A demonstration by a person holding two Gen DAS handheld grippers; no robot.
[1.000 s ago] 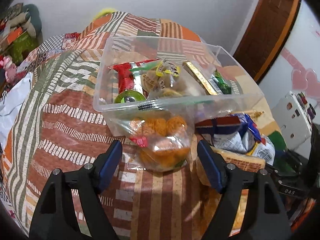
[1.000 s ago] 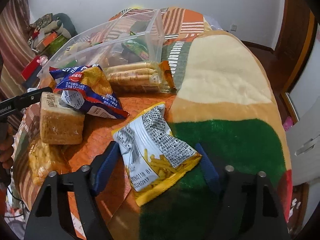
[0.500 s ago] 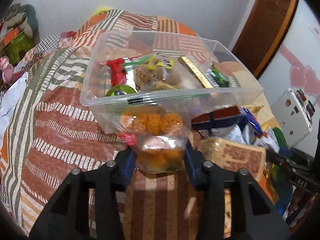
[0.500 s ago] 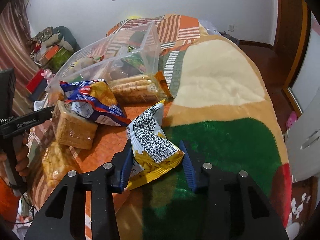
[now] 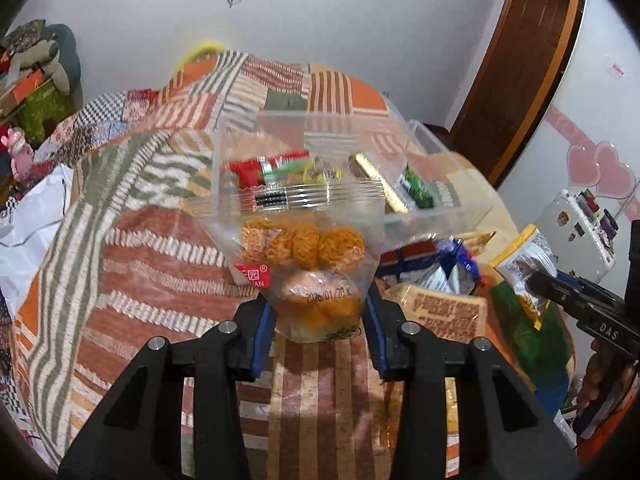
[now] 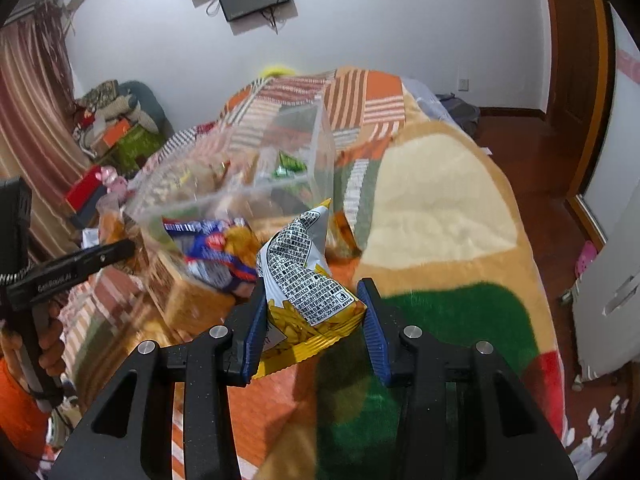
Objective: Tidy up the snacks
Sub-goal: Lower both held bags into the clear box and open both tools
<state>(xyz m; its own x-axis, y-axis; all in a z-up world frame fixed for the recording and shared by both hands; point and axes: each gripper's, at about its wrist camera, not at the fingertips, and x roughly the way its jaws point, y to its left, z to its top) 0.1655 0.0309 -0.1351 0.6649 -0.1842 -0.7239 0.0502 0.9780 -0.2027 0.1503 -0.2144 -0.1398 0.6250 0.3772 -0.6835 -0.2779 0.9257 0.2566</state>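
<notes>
Clear glossy plastic on the zip bag (image 5: 304,256), crinkled, rough-looking orange noodle balls inside; same clear, smooth plastic for the storage bin (image 5: 400,148). Shiny printed foil-like film on the yellow-and-white chip packet (image 6: 308,280) and the blue snack packet (image 6: 212,248). Matt black plastic on the left gripper (image 5: 318,330) and right gripper (image 6: 312,324), with ribbed blue pads (image 6: 372,328) and small bright metal screws. Woven, matt patchwork cloth on the bedspread (image 5: 132,240); plush, fuzzy blanket (image 6: 440,216). Polished brown wood on the door (image 5: 528,60)

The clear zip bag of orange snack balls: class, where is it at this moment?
In the left wrist view the clear zip bag of orange snack balls sits centre frame, pinched in the left gripper, in front of the clear plastic bin.
</notes>
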